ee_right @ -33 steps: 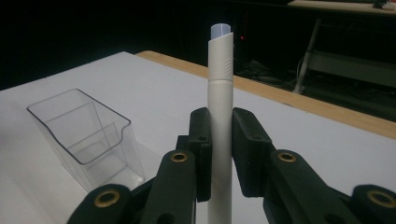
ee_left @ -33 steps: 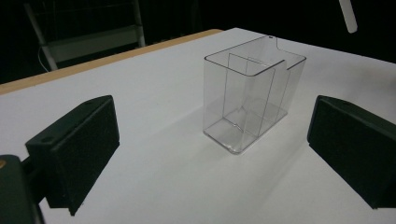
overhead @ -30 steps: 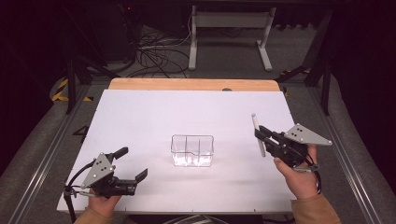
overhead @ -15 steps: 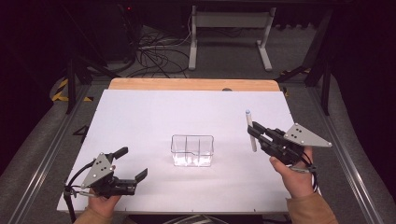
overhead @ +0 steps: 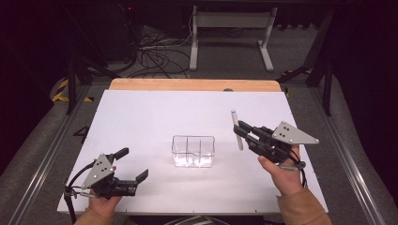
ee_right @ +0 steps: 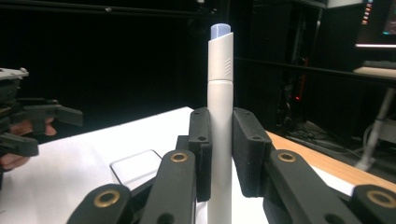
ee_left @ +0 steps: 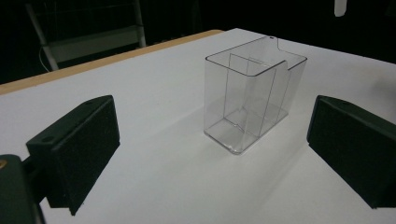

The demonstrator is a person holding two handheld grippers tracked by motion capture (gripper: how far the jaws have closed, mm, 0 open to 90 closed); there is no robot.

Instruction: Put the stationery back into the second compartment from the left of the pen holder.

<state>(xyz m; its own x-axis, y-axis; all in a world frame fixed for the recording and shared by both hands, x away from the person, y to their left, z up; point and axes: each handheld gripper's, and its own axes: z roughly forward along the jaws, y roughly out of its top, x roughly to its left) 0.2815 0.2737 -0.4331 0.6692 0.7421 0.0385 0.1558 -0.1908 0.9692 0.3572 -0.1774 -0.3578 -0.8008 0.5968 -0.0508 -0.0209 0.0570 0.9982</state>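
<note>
A clear plastic organizer box [overhead: 193,151] with inner dividers stands in the middle of the white table [overhead: 141,117]; it also stands between the jaws in the left gripper view as the clear box [ee_left: 252,98]. My right gripper [overhead: 243,131] is shut on a white pen with a blue tip [overhead: 236,129], held upright above the table just right of the box. In the right gripper view the pen [ee_right: 219,116] rises straight between the pads. My left gripper [overhead: 133,165] rests open at the table's front left, with nothing between its jaws.
A wooden strip [overhead: 192,84] borders the table's far edge. Behind it are a metal stand [overhead: 230,33] and cables on the floor. Metal rails [overhead: 347,164] run along both sides of the table.
My right gripper has carried the pen leftward, closer to the clear box. The left gripper has stayed where it was.
</note>
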